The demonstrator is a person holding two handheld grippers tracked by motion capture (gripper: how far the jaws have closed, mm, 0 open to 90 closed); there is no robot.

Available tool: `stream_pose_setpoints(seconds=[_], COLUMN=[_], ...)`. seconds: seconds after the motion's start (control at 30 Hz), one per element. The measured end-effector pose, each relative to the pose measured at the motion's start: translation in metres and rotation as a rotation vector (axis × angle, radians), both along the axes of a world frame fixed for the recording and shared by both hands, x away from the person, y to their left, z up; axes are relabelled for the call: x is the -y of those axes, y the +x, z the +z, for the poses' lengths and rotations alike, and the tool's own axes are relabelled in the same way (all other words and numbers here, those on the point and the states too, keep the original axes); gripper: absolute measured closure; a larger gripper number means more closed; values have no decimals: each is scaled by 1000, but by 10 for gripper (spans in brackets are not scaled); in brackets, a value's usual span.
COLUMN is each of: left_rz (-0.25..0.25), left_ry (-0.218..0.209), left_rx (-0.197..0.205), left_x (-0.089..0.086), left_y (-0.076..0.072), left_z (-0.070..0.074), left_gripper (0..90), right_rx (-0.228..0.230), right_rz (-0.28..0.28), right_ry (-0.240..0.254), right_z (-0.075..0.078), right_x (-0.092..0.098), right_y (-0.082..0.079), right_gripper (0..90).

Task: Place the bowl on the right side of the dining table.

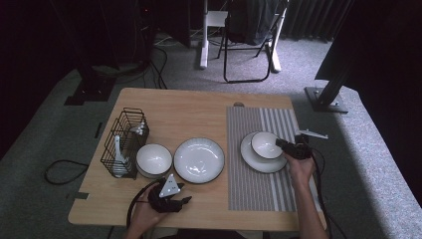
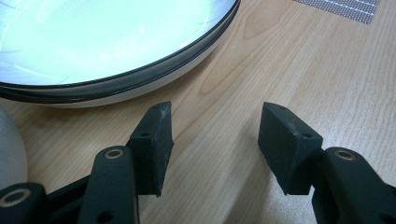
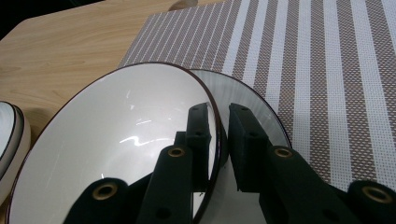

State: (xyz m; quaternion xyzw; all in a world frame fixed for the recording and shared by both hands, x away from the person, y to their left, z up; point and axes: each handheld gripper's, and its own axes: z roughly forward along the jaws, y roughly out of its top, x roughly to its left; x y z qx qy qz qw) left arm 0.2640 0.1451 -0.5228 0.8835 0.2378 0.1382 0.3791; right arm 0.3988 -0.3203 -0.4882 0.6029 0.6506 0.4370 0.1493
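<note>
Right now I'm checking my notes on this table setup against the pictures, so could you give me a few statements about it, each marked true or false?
1. The right gripper is clamped on the rim of the small bowl. True.
2. That bowl sits on a plate on the striped placemat. True.
3. The left gripper holds the large plate. False: its jaws stand open over bare wood.
4. The wire rack stands on the placemat. False: it stands at the table's left edge.
</note>
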Motion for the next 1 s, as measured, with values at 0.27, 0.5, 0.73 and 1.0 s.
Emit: stream_pose_setpoints(seconds=[0.27,0.5,0.73,1.0], left_rz=[-1,0,0,0], left_ry=[2,0,1,-1], left_rx=[1,0,1,-2], left_x=[0,0,0,0], left_y=[0,0,0,0], left_z=[0,0,0,0], left_gripper=[459,459,459,459], right_rx=[0,0,7,30], right_rz=[-2,-1,0,6], right_ry=[-10,-13,-14,-129], right_z=[0,1,3,9], right_x=[1,1,3,-2], right_y=[-1,-1,-2,-7], right_gripper=[789,788,717,649])
